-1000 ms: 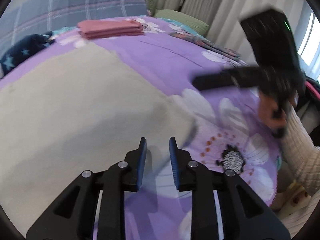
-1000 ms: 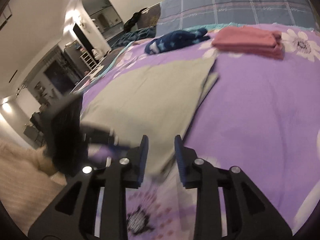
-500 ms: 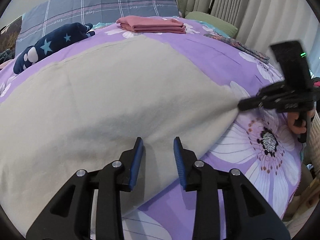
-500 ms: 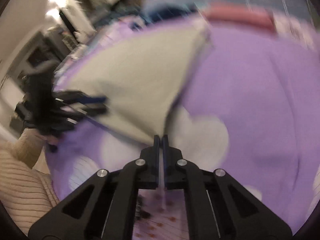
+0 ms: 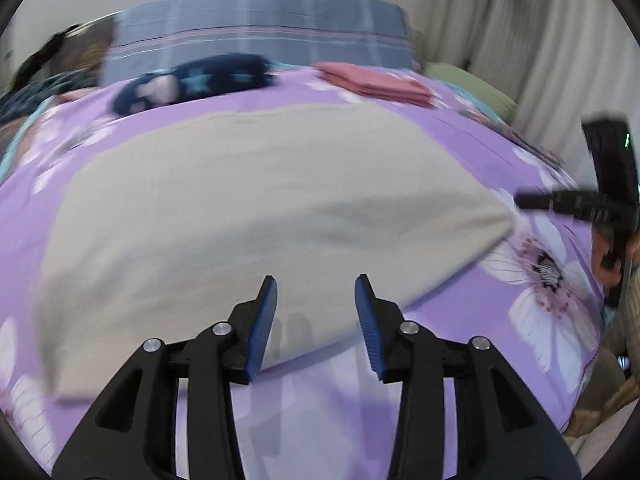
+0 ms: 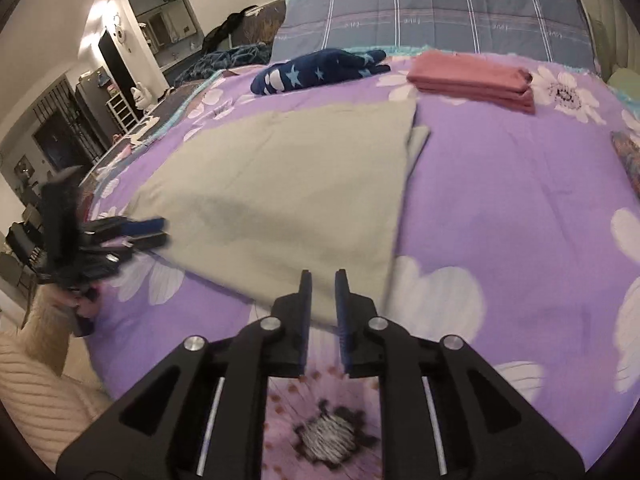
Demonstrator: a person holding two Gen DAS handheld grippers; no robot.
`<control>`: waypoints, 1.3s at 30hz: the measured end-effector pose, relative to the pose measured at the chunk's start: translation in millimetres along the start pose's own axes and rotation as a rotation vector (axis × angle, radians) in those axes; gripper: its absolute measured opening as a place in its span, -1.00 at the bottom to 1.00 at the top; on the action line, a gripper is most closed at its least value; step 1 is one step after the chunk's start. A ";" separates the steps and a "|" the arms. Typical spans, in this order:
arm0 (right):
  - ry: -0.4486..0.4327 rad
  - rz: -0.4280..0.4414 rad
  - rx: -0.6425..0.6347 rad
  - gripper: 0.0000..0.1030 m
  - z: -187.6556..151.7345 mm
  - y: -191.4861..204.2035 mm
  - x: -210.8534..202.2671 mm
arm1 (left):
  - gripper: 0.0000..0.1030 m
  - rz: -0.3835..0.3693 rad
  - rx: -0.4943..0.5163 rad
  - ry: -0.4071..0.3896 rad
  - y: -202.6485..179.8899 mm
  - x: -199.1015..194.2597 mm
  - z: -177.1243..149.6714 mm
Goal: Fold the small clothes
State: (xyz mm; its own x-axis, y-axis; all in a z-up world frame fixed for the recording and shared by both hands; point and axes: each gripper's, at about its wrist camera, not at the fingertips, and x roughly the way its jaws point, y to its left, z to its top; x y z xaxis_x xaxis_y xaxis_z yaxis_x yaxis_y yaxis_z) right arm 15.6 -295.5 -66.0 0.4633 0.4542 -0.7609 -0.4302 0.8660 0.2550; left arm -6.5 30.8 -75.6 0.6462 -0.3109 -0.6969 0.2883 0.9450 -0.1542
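Note:
A beige cloth (image 5: pixel 260 208) lies spread on the purple flowered bedspread (image 5: pixel 532 292); it also shows in the right wrist view (image 6: pixel 288 184), folded in two layers. My left gripper (image 5: pixel 316 292) is open and empty over the cloth's near edge; it shows at the left in the right wrist view (image 6: pixel 148 232). My right gripper (image 6: pixel 323 280) is open by a narrow gap at the cloth's near right corner, with nothing between the fingers. In the left wrist view the right gripper (image 5: pixel 524 201) sits just off that corner.
A folded pink cloth (image 6: pixel 472 80) and a navy star-print garment (image 6: pixel 316 70) lie at the far side of the bed, before a blue plaid pillow (image 6: pixel 432 12). A green cushion (image 5: pixel 472 88) and curtains stand at the right. The bed edge is near my hands.
The right gripper, shut on the cloth's corner half a second ago, has opened and let go. The left gripper has opened wider. The cloth has settled flat.

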 end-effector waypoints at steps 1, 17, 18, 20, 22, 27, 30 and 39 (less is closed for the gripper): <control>0.084 -0.068 0.008 -0.73 -7.4 -2.4 20.7 | -0.19 0.037 -0.032 -0.013 18.8 -10.9 -6.2; -0.081 -0.108 -0.436 -0.34 37.1 221.0 57.4 | -0.58 0.213 -0.317 -0.140 176.2 -84.3 -73.0; -0.089 -0.081 -0.490 -0.38 33.6 242.6 64.6 | -0.58 0.203 -0.322 -0.148 178.6 -85.9 -75.7; -0.100 -0.041 -0.585 -0.37 31.4 283.9 78.2 | -0.59 0.135 -0.346 -0.165 184.8 -87.1 -78.0; -0.062 0.000 -0.653 -0.32 32.4 308.0 96.2 | -0.59 0.038 -0.330 -0.176 185.7 -87.6 -76.0; 0.001 -0.003 -0.622 -0.19 47.1 317.1 116.8 | -0.59 -0.124 -0.247 -0.129 179.6 -69.2 -63.0; 0.020 -0.030 -0.539 -0.15 56.5 307.2 119.5 | -0.59 -0.163 -0.200 -0.068 177.5 -51.4 -54.3; 0.029 -0.047 -0.508 -0.06 52.4 300.0 113.9 | -1.00 -0.282 -0.299 -0.051 205.1 -52.9 -68.3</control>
State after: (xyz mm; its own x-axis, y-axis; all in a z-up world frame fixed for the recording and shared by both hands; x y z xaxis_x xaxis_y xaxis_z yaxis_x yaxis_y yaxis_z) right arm -20.1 27.1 -44.9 0.4731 0.4050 -0.7824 -0.7348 0.6714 -0.0968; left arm -29.8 247.9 -118.2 0.6074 -0.5598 -0.5637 0.2459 0.8072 -0.5366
